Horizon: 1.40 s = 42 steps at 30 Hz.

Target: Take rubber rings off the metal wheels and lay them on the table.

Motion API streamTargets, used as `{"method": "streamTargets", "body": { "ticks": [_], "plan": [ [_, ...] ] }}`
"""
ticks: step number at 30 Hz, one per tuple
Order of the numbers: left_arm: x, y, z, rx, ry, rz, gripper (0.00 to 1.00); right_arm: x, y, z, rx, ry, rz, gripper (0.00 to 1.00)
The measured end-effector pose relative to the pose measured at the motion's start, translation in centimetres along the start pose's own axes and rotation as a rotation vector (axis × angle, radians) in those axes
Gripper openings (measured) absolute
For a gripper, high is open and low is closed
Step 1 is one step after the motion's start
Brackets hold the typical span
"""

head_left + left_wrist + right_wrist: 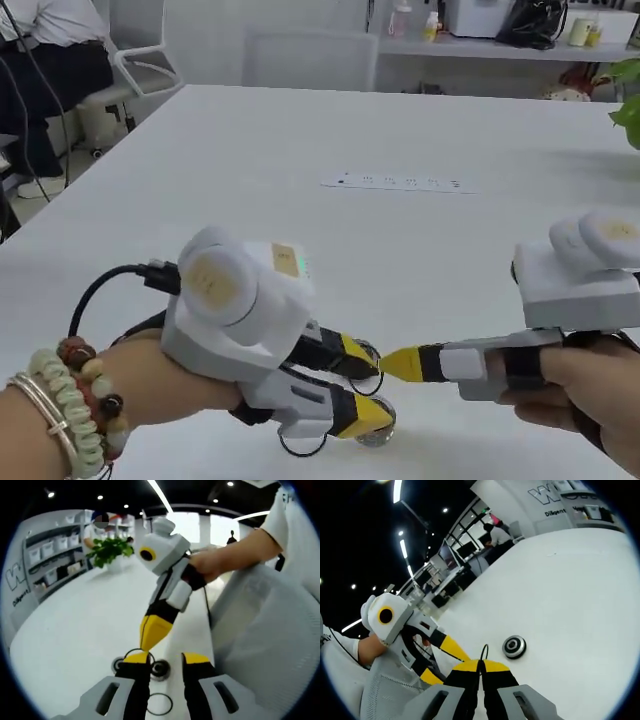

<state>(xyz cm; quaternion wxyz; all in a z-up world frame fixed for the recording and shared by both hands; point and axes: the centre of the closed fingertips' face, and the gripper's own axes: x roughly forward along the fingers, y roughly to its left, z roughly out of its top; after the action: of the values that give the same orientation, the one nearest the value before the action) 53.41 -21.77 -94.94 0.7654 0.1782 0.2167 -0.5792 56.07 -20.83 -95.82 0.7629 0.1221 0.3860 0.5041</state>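
right gripper view, hand-held gripper point(481, 664) pinching ring point(484, 651)

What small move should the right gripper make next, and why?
Probably lower the right gripper to the table and open it: its jaws are shut on a thin rubber ring, apart from the metal wheel, while another ring already lies loose.

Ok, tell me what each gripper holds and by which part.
The right gripper is shut on a rubber ring, pinching one side of its loop at the jaw tips. The left gripper is open, clamping nothing.
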Motion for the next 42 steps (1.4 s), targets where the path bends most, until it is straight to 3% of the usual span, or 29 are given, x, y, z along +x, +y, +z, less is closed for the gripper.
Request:
{"method": "streamTargets", "body": {
  "ticks": [4, 7, 13, 18, 27, 36, 42],
  "plan": [
    [-1.2, 0.4, 0.8, -0.016, -0.014, 0.010, 0.30, -0.1, 0.6, 0.5, 0.002, -0.027, 0.011, 0.00],
    [-2.7, 0.7, 1.4, 0.006, -0.040, 0.034, 0.34, -0.2, 1.0, 1.0, -0.001, -0.044, 0.022, 0.00],
    [-6.0, 1.0, 1.6, -0.003, -0.073, 0.080, 0.35, -0.3, 1.7, 1.6, -0.007, -0.066, 0.039, 0.00],
    [-8.5, 1.6, 0.7, -0.020, -0.075, 0.157, 0.44, -0.2, 2.1, 1.8, -0.014, -0.075, 0.049, 0.00],
    [-11.8, 1.3, -0.4, -0.083, -0.117, 0.255, 0.52, 0.0, 2.7, 1.9, -0.021, -0.076, 0.067, 0.00],
    [-13.1, 1.0, -2.5, -0.181, -0.149, 0.328, 0.54, 0.5, 3.4, 1.6, -0.033, -0.058, 0.084, 0.00],
    [-13.1, 0.8, -3.2, -0.221, -0.168, 0.350, 0.55, 0.9, 3.8, 1.2, -0.040, -0.038, 0.097, 0.00]
  ]
}}
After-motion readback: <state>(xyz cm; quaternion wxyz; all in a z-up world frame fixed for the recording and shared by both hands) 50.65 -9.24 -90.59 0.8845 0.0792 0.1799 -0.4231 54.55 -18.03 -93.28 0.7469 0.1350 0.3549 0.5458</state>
